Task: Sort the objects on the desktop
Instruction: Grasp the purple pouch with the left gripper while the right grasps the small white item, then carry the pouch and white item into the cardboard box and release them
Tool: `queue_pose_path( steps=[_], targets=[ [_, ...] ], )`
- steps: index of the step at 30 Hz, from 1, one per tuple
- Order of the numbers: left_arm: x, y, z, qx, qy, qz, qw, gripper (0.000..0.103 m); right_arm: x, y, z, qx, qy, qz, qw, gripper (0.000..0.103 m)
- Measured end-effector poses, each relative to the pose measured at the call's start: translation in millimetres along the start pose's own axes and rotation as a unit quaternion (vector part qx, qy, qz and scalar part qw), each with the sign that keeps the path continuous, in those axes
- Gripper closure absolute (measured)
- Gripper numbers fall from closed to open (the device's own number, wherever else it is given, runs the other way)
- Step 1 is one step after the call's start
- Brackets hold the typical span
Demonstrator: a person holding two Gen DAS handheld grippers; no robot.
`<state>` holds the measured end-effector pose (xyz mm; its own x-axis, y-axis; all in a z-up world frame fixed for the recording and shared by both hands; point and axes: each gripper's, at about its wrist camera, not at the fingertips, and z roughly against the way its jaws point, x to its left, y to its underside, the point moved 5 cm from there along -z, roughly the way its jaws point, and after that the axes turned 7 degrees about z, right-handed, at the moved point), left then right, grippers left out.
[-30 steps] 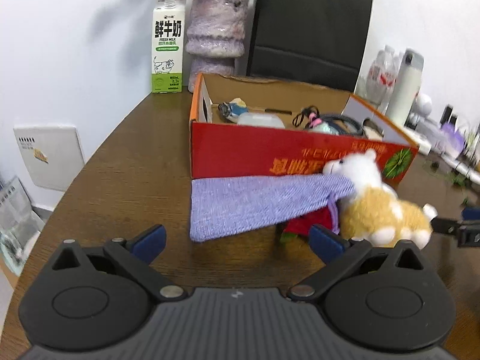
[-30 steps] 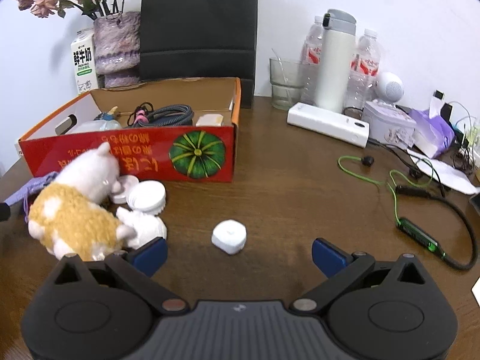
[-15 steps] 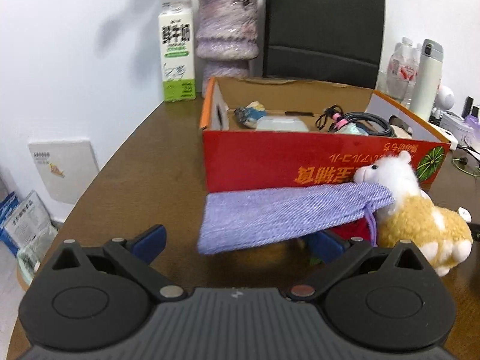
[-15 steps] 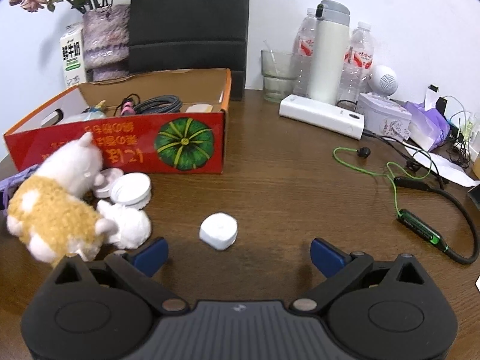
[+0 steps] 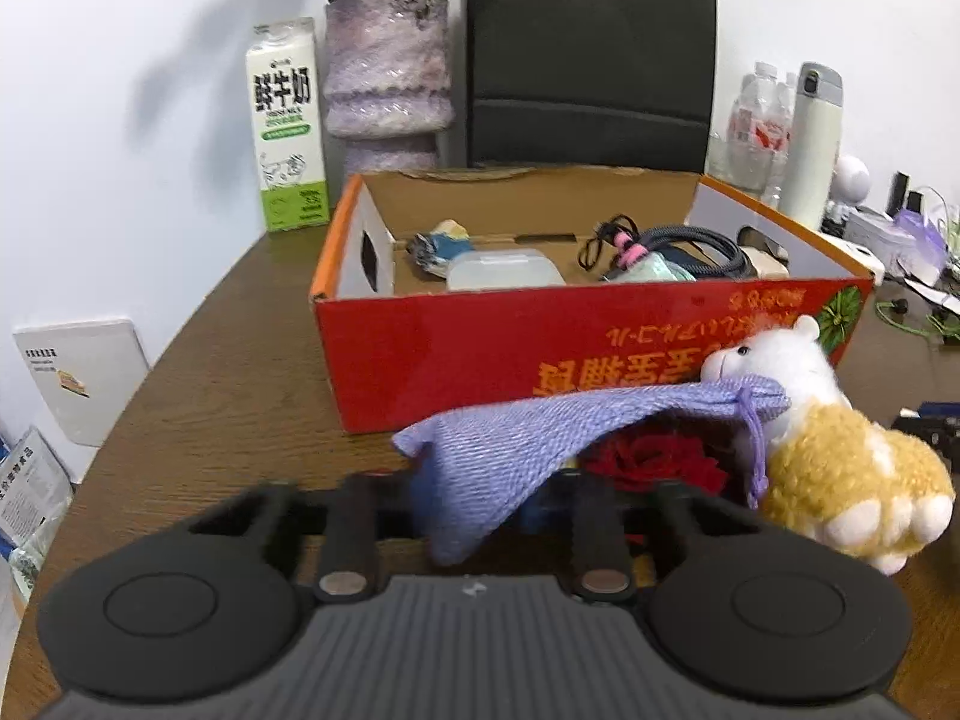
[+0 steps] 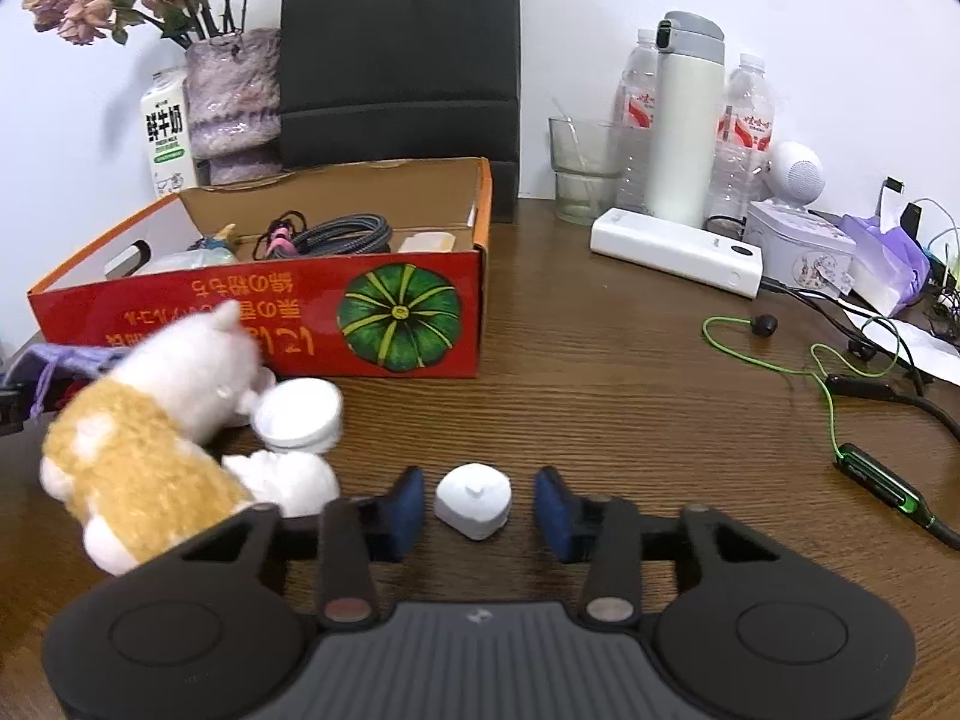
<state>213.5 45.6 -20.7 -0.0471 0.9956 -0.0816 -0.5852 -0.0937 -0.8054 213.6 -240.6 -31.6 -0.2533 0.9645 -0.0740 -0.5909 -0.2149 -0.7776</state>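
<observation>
A purple knitted pouch (image 5: 540, 438) lies draped from the plush alpaca (image 5: 828, 438) down to my left gripper (image 5: 480, 498), whose fingers have narrowed around the pouch's lower corner; the fingertips are hidden under the cloth. A red fabric rose (image 5: 654, 462) lies beneath the pouch. Behind stands the red cardboard box (image 5: 540, 354) holding cables and small items. In the right wrist view, my right gripper (image 6: 477, 507) straddles a small white case (image 6: 474, 501); the blue pads (image 6: 409, 501) stand a little apart from it on both sides. The alpaca (image 6: 144, 438) lies to the left, in front of the box (image 6: 396, 312).
A white round lid (image 6: 297, 414) lies by the alpaca. A milk carton (image 5: 288, 126), vase (image 5: 387, 72) and black bag (image 5: 591, 54) stand behind the box. A thermos (image 6: 684, 120), bottles, glass, power bank (image 6: 678, 252) and green earphones (image 6: 840, 408) crowd the right.
Both grippers have moved forward and narrowed: the left one around the pouch's lower corner, the right one on either side of the white case.
</observation>
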Motion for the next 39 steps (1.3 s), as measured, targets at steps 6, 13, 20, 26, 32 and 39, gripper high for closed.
queue_pose_path(
  steps=[6,13,20,26,32,39],
  targets=[
    [4.1,0.7,9.5,-0.019,-0.007,0.005,0.9998,0.098,-0.1,2.0,2.0,-0.005,0.001,0.000,1.000,0.076],
    [14.7,-8.5,36.7,-0.070,0.001,0.037,0.9969,0.098,1.5,1.4,10.4,-0.021,-0.001,-0.002,1.000,0.076],
    [19.5,-17.9,62.2,-0.108,0.033,0.087,0.9898,0.098,1.6,-4.3,24.4,-0.051,0.003,-0.008,0.999,0.076],
    [14.4,-24.8,77.9,-0.123,0.062,0.118,0.9834,0.098,7.9,-14.2,40.5,-0.081,-0.002,-0.012,0.997,0.076],
    [12.5,-29.5,88.1,-0.131,0.069,0.131,0.9803,0.098,21.4,-24.5,54.2,-0.105,-0.018,-0.009,0.994,0.076],
    [12.6,-40.4,87.5,-0.128,0.061,0.126,0.9818,0.098,26.0,-38.9,59.3,-0.113,-0.033,-0.010,0.993,0.076]
  ],
)
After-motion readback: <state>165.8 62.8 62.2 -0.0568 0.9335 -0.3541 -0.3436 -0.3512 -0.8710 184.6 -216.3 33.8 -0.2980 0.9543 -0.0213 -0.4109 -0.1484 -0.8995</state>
